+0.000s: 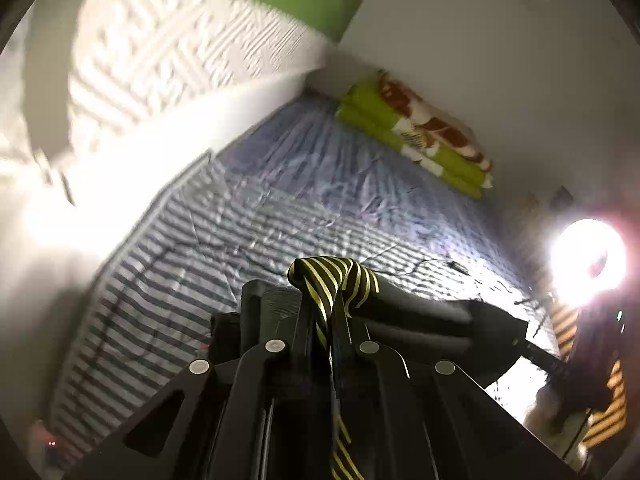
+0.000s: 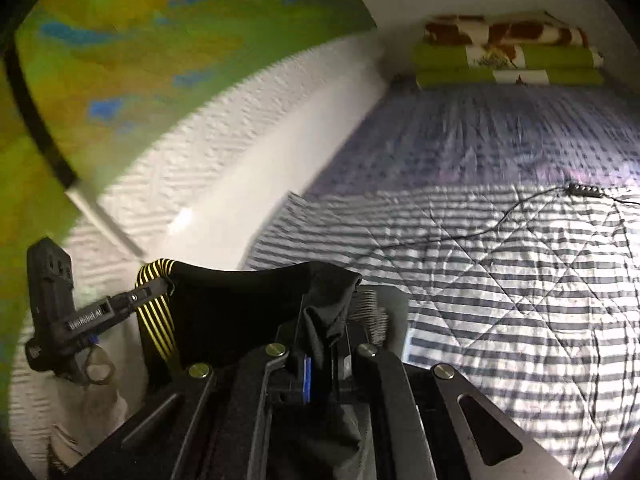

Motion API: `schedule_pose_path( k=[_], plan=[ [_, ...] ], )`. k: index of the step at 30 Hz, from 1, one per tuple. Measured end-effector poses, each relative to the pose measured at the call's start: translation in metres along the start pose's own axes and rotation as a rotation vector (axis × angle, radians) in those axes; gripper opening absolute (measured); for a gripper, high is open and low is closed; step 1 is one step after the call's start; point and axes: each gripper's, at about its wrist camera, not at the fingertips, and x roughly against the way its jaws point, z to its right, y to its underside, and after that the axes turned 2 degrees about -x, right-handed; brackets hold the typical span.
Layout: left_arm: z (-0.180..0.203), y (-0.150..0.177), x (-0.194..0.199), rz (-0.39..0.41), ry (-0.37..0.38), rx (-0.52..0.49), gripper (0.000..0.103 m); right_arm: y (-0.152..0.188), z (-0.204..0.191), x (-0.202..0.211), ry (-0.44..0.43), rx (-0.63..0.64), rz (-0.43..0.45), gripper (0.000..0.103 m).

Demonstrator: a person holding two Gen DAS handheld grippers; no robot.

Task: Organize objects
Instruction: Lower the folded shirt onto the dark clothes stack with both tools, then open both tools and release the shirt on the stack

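The left hand-held gripper (image 1: 328,300) is pinched on the yellow-striped edge of a black garment (image 2: 240,308), and the right hand-held gripper (image 2: 332,316) is clamped on a plain black corner, so the cloth is held stretched between them above the bed (image 2: 500,280). For a clean fold, even tension should be kept and both corners lowered together. A thin cable (image 2: 520,216) lies across the striped quilt where the garment might be laid; folded blankets (image 2: 508,56) are stacked well apart by the wall, and a bright lamp (image 1: 588,260) glares at the bedside.

I read only one marking: pale lettering on the left gripper (image 2: 154,286) body at nine o'clock, too blurred to spell.
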Motion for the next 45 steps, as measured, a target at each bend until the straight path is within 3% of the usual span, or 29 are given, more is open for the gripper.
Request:
schedule_pose_path(
  k=[3, 6, 7, 10, 13, 17, 19, 21, 24, 26, 31, 36, 40, 45],
  plan=[
    [-0.011, 0.001, -0.035, -0.021, -0.046, 0.014, 0.008, 0.006, 0.013, -0.037, 0.056, -0.024, -0.045, 0.007],
    [-0.025, 0.005, -0.054, -0.052, -0.124, 0.051, 0.020, 0.003, 0.025, -0.059, 0.152, -0.057, -0.080, 0.021],
    [-0.029, 0.004, -0.058, -0.051, -0.133, 0.059, 0.024, 0.002, 0.031, -0.059, 0.139, -0.084, -0.078, 0.023],
    [-0.037, 0.006, -0.036, -0.001, -0.197, 0.051, 0.024, 0.003, 0.038, -0.041, 0.072, -0.142, -0.034, 0.023],
    [-0.025, 0.016, -0.006, 0.035, -0.172, 0.003, 0.024, 0.015, 0.019, -0.014, 0.118, -0.032, 0.018, 0.023],
    [0.007, 0.060, 0.030, 0.030, -0.102, -0.107, 0.024, 0.065, -0.017, 0.029, 0.109, 0.092, 0.079, 0.023],
    [0.011, 0.084, 0.033, -0.005, -0.078, -0.130, 0.024, 0.091, -0.033, 0.036, 0.081, 0.141, 0.067, 0.024],
    [0.004, 0.104, 0.026, -0.041, -0.103, -0.133, 0.024, 0.121, -0.048, 0.032, 0.064, 0.169, 0.032, 0.024],
    [-0.017, 0.120, 0.019, -0.064, -0.140, -0.090, 0.032, 0.160, -0.066, 0.015, 0.089, 0.202, -0.029, 0.024],
    [-0.034, 0.125, 0.024, -0.060, -0.117, -0.020, 0.035, 0.179, -0.071, 0.014, 0.106, 0.184, -0.028, 0.024],
    [-0.047, 0.143, 0.065, -0.032, -0.142, 0.043, 0.034, 0.202, -0.081, 0.050, 0.109, 0.196, -0.027, 0.024],
    [-0.037, 0.180, 0.118, -0.036, -0.170, 0.044, 0.033, 0.225, -0.082, 0.096, 0.112, 0.175, -0.054, 0.024],
    [-0.002, 0.225, 0.164, -0.048, -0.178, -0.009, 0.033, 0.241, -0.078, 0.140, 0.102, 0.152, -0.060, 0.028],
    [0.057, 0.272, 0.221, -0.017, -0.176, -0.082, 0.046, 0.271, -0.074, 0.194, 0.146, 0.148, -0.052, 0.036]
  ],
)
